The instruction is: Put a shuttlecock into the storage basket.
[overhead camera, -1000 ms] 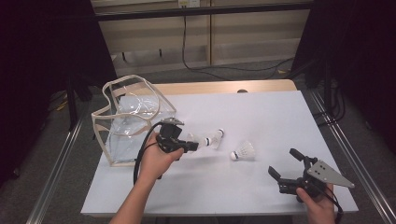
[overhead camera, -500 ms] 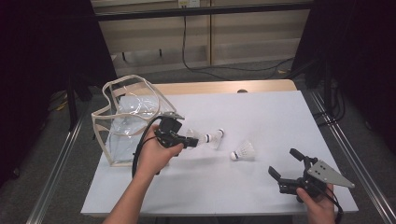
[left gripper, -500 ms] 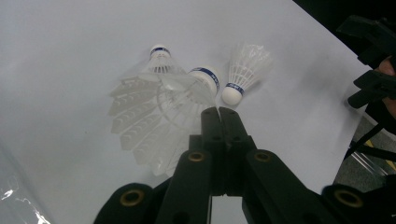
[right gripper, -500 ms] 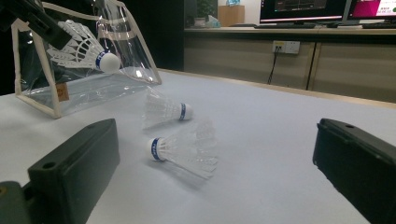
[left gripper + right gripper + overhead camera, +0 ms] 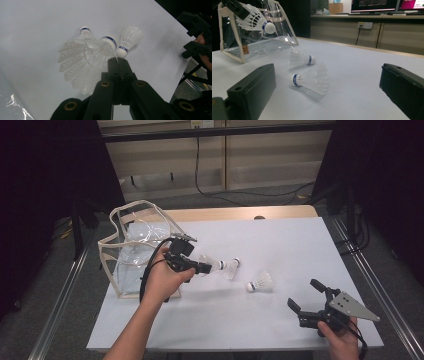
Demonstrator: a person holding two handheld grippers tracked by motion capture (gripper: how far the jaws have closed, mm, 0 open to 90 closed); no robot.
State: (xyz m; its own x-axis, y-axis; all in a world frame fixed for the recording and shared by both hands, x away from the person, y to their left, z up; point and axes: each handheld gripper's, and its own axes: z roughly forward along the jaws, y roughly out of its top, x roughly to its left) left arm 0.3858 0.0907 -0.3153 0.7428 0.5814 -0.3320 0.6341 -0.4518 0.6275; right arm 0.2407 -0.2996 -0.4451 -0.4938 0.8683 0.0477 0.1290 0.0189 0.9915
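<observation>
a: shuttlecock point(image 5: 100, 47) — where is it right now?

b: held up off the table point(image 5: 280, 250), pinched by its feathers in the left gripper point(image 5: 206, 268). in the left gripper view the two black jaws are pressed together on the feather skirt, cork end pointing away from the camera.

a: and from above?

b: the left gripper sits just right of the clear bag point(image 5: 131, 251), with the held shuttlecock sticking out toward the table's middle. in the right gripper view it hangs in the air in front of the bag point(image 5: 249, 32), cork point(image 5: 270, 27) pointing right.

a: any others around?

b: two more lie on their sides on the white table. one point(image 5: 231, 266) is right beside the held one's cork end; whether they touch, i can't tell. the other point(image 5: 260, 282) lies a little nearer the person, to the right, apart from both.

a: right gripper?

b: the right gripper point(image 5: 306, 296) is near the front right corner of the table, held in the person's hand point(image 5: 342, 342). its jaws are spread wide with nothing between them, and it points toward the two lying shuttlecocks.

a: the bag?

b: it stands upright at the left edge, its top open, with cream trim.
</observation>
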